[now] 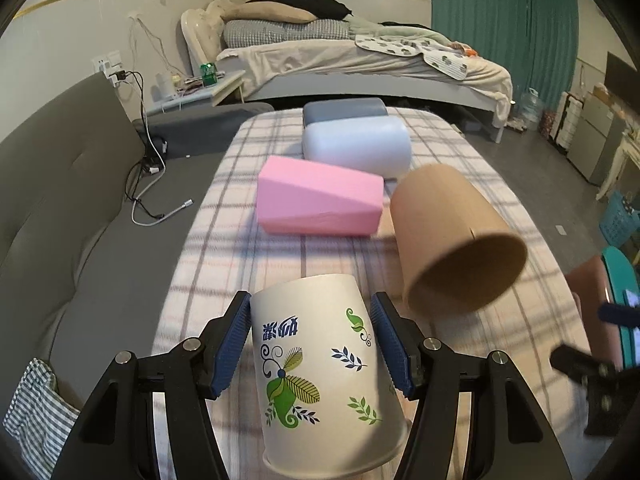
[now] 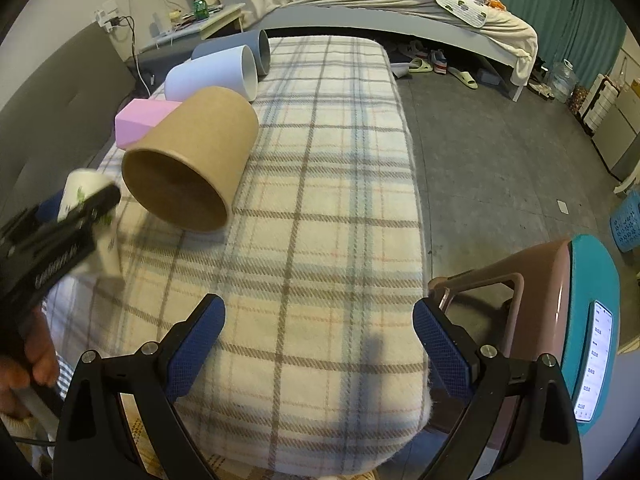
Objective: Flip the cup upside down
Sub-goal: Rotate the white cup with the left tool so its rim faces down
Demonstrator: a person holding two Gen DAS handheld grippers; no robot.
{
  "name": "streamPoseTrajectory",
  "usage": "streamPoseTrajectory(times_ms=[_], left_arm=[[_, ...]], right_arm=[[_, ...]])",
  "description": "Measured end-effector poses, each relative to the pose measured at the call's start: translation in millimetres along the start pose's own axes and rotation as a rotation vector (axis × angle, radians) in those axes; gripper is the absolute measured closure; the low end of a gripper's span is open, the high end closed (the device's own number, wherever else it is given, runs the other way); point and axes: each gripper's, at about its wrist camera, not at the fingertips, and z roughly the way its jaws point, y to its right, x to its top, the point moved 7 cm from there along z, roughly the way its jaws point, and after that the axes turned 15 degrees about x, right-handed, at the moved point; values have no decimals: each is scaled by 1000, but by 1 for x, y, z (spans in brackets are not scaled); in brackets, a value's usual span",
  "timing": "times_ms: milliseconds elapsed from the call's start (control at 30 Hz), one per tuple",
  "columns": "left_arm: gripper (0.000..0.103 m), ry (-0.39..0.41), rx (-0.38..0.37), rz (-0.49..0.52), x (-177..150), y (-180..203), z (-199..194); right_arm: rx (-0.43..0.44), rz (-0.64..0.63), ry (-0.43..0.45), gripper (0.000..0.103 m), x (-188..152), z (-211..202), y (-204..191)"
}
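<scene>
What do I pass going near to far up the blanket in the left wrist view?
Printed paper cup between the left gripper fingers → brown cardboard cup lying on its side → pink block → white cylinder → grey cylinder.

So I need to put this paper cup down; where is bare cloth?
Bare plaid cloth runs right of the brown tube to the right edge, and near, ahead of the right gripper. Crowded on the left: pink block, white cylinder, grey one. Left gripper holds the cup.
</scene>
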Motion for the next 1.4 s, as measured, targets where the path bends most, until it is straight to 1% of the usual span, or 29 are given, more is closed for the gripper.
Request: streamPoseTrajectory(times_ms=[67, 100, 167, 200, 267, 300, 433, 533, 600, 667, 700, 767, 800, 967, 1067, 1233, 1300, 1400], left_arm=[[39, -28, -29, 2, -4, 0, -4], [37, -57, -38, 2, -6, -1, -3], [23, -126, -24, -6, -8, -3, -1], [23, -173, -35, -23, -8, -5, -1], [23, -244, -78, -51, -9, -7, -2], [23, -275, -87, -63, -8, -9, -3], [23, -370, -119, -94, 8, -12, -6], [23, -457, -119, -73, 16, -10, 3], [23, -489, -118, -48, 20, -6, 10], [26, -529, -112, -21, 20, -2, 22], [29, -547, -111, -20, 19, -1, 27], [49, -590, -112, -15, 14, 1, 37], [49, -602, -115, -22, 12, 0, 41], [49, -588, -156, -33, 22, -3, 36], [49, -525, -156, -39, 34, -7, 30], [50, -308, -114, -92, 52, -20, 13], [50, -192, -96, -124, 53, -21, 9], [50, -39, -73, -151, 56, -20, 4]], right_arm=[[3, 2, 3, 7, 0, -1, -1], [3, 1, 5, 7, -1, -2, -1], [3, 0, 9, 7, -2, -4, -2], [3, 3, 11, 7, -3, -6, -1], [2, 9, 12, 7, -5, -8, 0], [2, 13, 14, 7, -6, -10, 0], [5, 35, 28, 7, -7, -15, 6], [13, 42, 34, 7, -7, -16, 7], [20, 43, 34, 7, -6, -15, 6], [26, 42, 33, 7, -4, -14, 6], [30, 42, 30, 7, -4, -12, 5], [35, 43, 26, 7, -4, -10, 6], [36, 44, 24, 7, -4, -9, 7], [33, 55, 7, 7, -3, -2, 11], [34, 49, 8, 7, -2, -2, 9], [31, 30, 13, 7, -5, -4, 2], [27, 26, 16, 7, -6, -6, 2], [16, 14, 23, 7, -8, -8, 1]])
